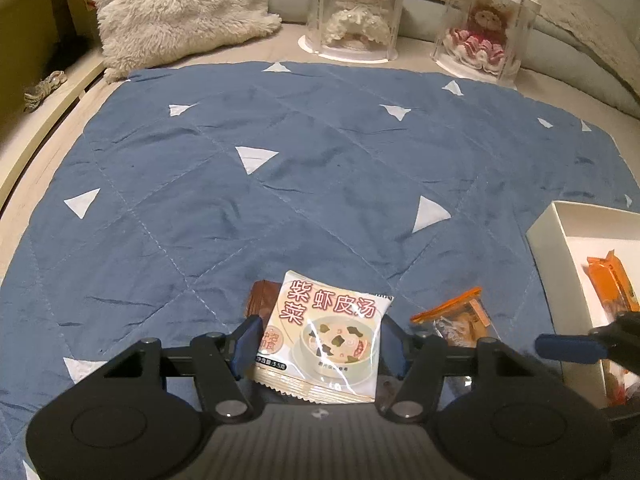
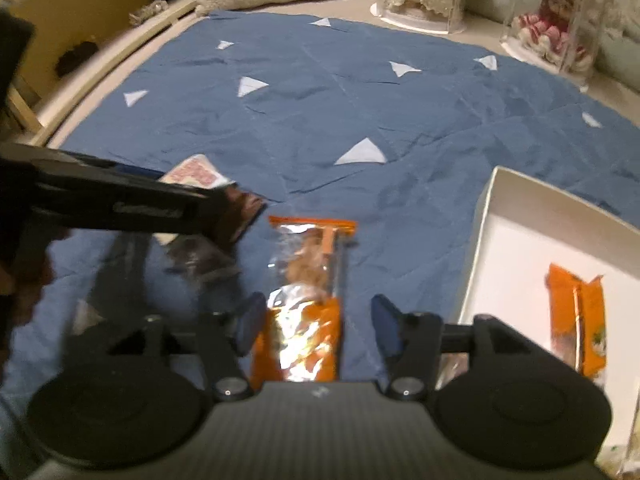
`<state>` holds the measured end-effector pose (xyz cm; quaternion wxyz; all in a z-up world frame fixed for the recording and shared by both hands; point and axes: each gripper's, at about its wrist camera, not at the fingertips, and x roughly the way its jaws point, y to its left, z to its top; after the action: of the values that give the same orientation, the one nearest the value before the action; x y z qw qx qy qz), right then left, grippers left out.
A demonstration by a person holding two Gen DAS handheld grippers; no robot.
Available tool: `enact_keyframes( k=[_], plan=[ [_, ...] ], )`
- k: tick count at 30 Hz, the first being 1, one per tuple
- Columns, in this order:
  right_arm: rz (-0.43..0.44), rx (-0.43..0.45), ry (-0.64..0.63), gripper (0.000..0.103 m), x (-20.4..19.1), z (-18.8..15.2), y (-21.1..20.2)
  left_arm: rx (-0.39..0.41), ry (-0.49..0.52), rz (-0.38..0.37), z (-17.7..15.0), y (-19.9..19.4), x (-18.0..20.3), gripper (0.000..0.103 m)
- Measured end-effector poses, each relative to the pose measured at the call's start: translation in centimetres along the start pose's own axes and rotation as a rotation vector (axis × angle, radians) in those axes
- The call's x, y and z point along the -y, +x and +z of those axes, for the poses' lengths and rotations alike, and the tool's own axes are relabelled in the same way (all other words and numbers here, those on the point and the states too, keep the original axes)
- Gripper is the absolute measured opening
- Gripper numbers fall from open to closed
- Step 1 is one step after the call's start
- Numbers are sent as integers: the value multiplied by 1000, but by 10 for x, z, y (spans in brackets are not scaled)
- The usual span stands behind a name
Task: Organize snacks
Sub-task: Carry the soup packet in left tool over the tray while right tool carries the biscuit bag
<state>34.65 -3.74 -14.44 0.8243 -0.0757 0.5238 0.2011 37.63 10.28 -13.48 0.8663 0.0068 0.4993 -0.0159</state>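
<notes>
- A blue quilted blanket (image 1: pixel 280 208) with pale triangles covers a bed-like surface, seen by two wrist cameras looking down along their fingers.
- The left gripper (image 1: pixel 318 344) is clamped on a white soup packet (image 1: pixel 328 336) printed with red Chinese characters and a bowl picture; both blue pads press against the packet's side edges.
- A brown packet (image 1: pixel 262 300) lies on the blanket partly under the soup packet's left corner.
- The right gripper (image 2: pixel 316 326) stands released, its blue fingers either side of an orange and clear snack packet (image 2: pixel 308 300) that lies flat on the blanket; the left pad sits just beside the wrapper and the right pad is apart from it.
- A white cardboard box (image 2: pixel 480 232) sits on the blanket to the right, with another orange snack packet (image 2: pixel 578 320) lying inside it.
- At the far edge stand a fluffy cream cushion (image 1: pixel 176 12) and two clear display cases (image 1: pixel 352 12), each holding a doll.
</notes>
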Motion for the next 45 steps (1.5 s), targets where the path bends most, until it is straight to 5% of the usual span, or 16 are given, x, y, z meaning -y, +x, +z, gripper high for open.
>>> enact_keyframes(
  k=[3,4,6,9,11,13,15,20,26,28,45],
  plan=[
    [26,-19,11,60,2,5,11,-5,-2,0,-1,-2,0,63],
    [40,-23,14,45,3,6,11,-6,-4,4,-1,-4,-1,63],
    [66,-33,23,31,2,6,11,-5,-17,16,-2,-6,-3,63],
    [51,-17,-9,24,-4,7,7,-7,-41,21,-4,-11,-4,63],
    [42,-7,-6,26,-6,7,3,-4,-39,26,-6,-15,-4,63],
    [37,-5,8,59,-7,5,2,2,-40,29,-7,-20,-5,63],
    [28,-1,-29,66,-13,3,2,5,-45,28,-8,-23,-6,63],
    [-37,-32,-51,64,-23,1,14,-3,-54,35,-11,-27,-9,63],
    [-51,-48,19,44,-11,4,19,-13,-46,46,-14,-31,-11,63],
    [-53,-31,22,38,-10,5,15,-8,-54,45,-14,-35,-12,63],
    [-86,217,91,35,10,1,-80,111,-73,33,-26,-114,21,63]
  ],
)
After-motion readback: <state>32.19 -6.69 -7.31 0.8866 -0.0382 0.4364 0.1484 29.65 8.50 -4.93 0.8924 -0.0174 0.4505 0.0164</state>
